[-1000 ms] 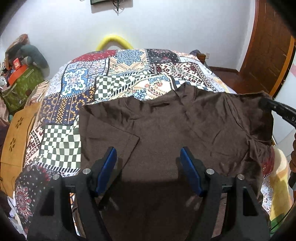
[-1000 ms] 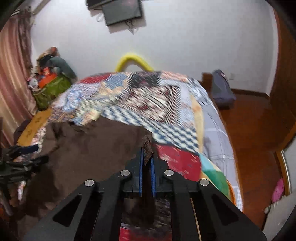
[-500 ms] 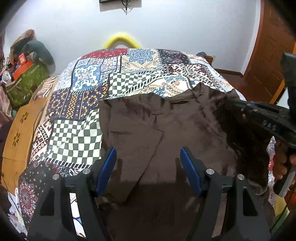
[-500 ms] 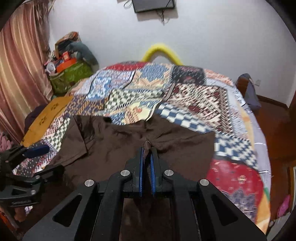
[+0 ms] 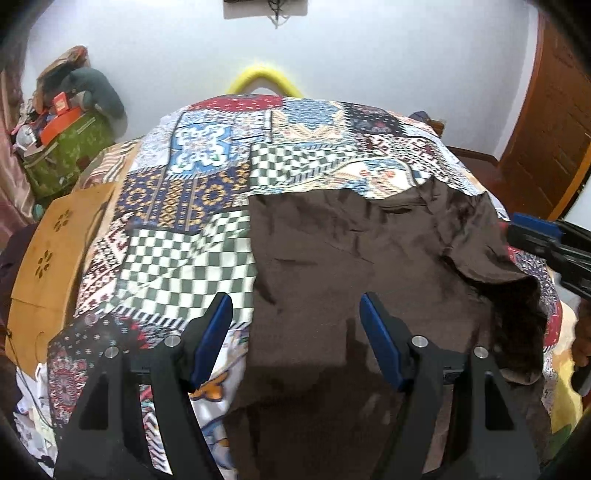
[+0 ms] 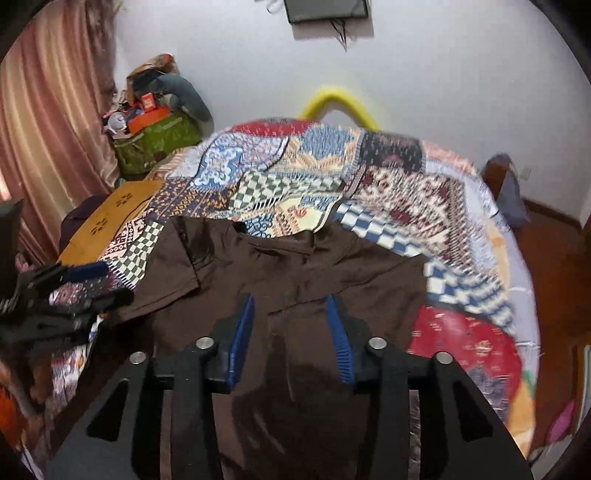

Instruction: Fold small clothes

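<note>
Right wrist: patchwork bedspread [image 6: 391, 184], pink curtain [image 6: 48, 122], perhaps a screen [image 6: 327, 9] above

Around the brown shirt [image 6: 295, 266], the patchwork quilt [image 6: 388, 177] lies bare toward the wall and to the right, open for passing. Left of the shirt, a tan perforated board [image 6: 110, 221] and a green bag [image 6: 155, 144] (piled with clutter) crowd the bedside.
</note>
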